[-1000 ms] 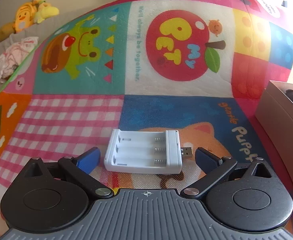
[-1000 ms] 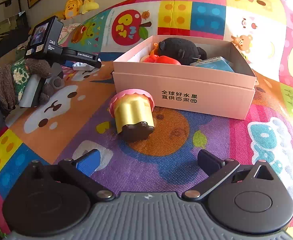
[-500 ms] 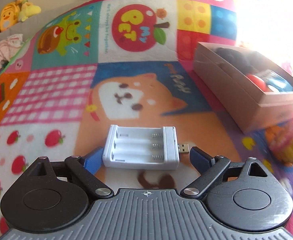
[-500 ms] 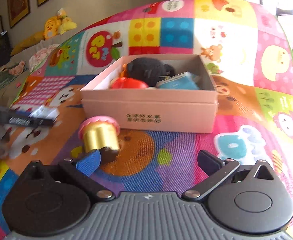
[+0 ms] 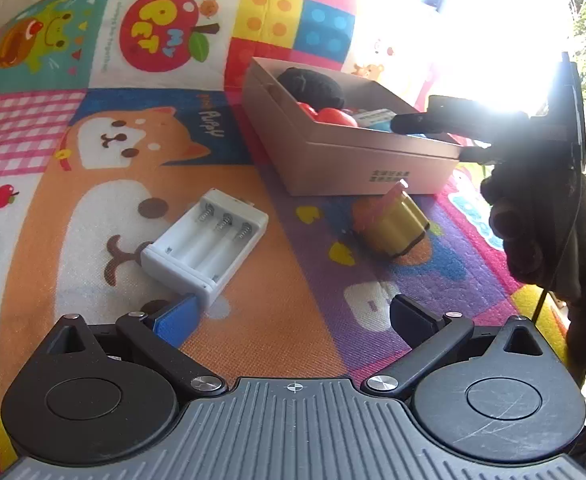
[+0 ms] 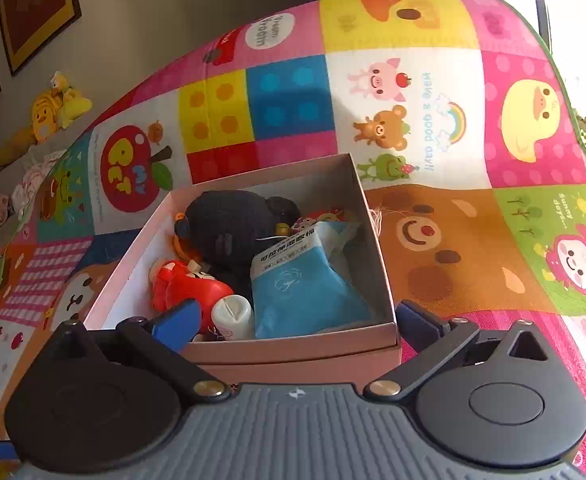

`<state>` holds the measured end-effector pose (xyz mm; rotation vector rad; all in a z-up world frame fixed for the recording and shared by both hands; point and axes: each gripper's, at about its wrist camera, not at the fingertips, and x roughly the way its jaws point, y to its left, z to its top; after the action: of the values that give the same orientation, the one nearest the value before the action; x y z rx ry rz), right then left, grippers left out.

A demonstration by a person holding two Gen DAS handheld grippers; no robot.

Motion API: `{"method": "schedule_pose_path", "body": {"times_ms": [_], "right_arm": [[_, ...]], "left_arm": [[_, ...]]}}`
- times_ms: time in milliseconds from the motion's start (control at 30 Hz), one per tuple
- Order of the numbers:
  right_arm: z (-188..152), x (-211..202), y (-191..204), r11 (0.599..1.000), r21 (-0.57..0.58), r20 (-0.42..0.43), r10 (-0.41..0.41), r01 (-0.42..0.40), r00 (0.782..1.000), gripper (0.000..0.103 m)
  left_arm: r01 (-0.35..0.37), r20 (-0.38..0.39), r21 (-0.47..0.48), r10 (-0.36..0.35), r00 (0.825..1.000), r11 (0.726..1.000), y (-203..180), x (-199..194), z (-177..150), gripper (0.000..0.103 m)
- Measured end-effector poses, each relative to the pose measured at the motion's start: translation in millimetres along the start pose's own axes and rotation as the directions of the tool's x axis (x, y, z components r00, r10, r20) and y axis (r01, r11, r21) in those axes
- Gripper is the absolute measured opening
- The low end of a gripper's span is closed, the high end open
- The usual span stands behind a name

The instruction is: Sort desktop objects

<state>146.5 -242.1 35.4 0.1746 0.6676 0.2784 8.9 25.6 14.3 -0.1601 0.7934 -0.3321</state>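
The left tool [image 5: 293,320] is hovering spread beside the white battery charger [image 5: 205,246]; the right tool [image 6: 293,322] is hanging spread over the pink box [image 6: 293,350].

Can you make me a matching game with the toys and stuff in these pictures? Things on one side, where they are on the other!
Things:
1. white battery charger
2. yellow cupcake toy
3. blue packet
4. yellow plush

Places:
A. inside the pink box
B. far off, by the wall
C. on the mat, beside the box's front
D. on the mat, by the left gripper

Pairs: 1-D, 2-C, 3-A, 4-B
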Motion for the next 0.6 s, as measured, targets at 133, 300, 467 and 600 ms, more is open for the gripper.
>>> {"method": "schedule_pose_path", "body": {"times_ms": [133,300,467,600], "right_arm": [[-5,-16,2,0.997,-0.005,0.007,0.072,-0.072,0.997,0.103],[-24,-42,29,0.973,-0.2,0.0,0.116,-0.113,0.993,0.103],[-49,-41,71,0.919,-0.365,-0.075,0.132,-0.15,0.988,0.091],[-61,-25,90,0.889,-0.434,-0.131,0.099,-0.147,0.986,0.083]], "left_arm": [[0.047,0.016,0.005,-0.047,0.999,0.999,3,-4,0,0.103],[0.101,0.013,0.016,-0.101,0.995,0.995,-1,-3,0,0.103],[-0.021,0.006,0.106,0.02,1.0,0.994,-15,8,-5,0.103],[-0.055,0.021,0.15,0.052,0.998,0.987,-21,4,-8,0.103]]}}
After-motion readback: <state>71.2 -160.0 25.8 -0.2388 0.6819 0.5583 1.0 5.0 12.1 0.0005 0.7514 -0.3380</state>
